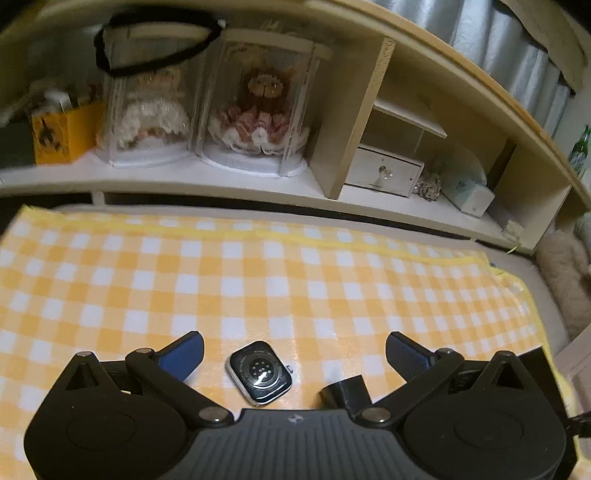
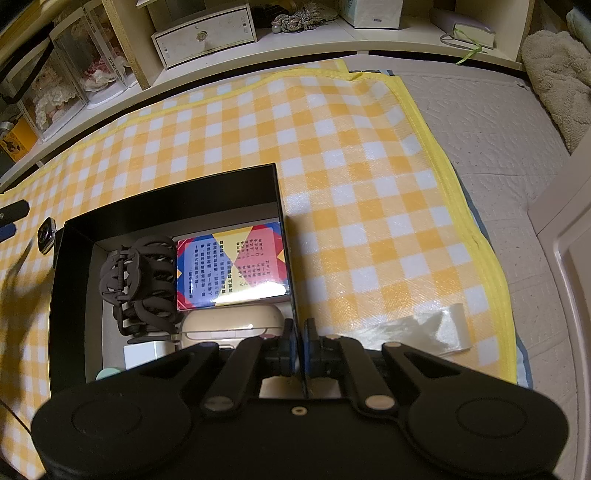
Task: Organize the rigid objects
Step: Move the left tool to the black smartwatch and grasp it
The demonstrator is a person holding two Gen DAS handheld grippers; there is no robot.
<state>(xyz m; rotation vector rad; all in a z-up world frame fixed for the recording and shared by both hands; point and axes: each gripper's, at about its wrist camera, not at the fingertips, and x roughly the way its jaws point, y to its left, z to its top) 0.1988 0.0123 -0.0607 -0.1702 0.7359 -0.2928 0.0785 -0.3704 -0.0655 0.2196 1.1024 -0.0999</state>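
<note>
A strapless smartwatch body [image 1: 259,373] lies back-up on the yellow checked mat [image 1: 280,280], between the spread fingers of my open left gripper [image 1: 293,356]. It also shows in the right wrist view [image 2: 47,235], just left of the black box. My right gripper [image 2: 298,345] is shut on the right wall of the black box [image 2: 166,201]. Inside the box lie a dark hair claw clip [image 2: 142,280], a colourful card pack [image 2: 231,267], a beige case [image 2: 232,325] and a small white block [image 2: 142,352].
A corner of the black box [image 1: 347,391] sits by my left gripper's right finger. A roll of clear tape [image 2: 448,332] lies on the mat right of the box. Behind the mat a low shelf [image 1: 207,177] holds doll cases [image 1: 255,110], a small drawer unit [image 2: 205,33] and a book [image 2: 472,35].
</note>
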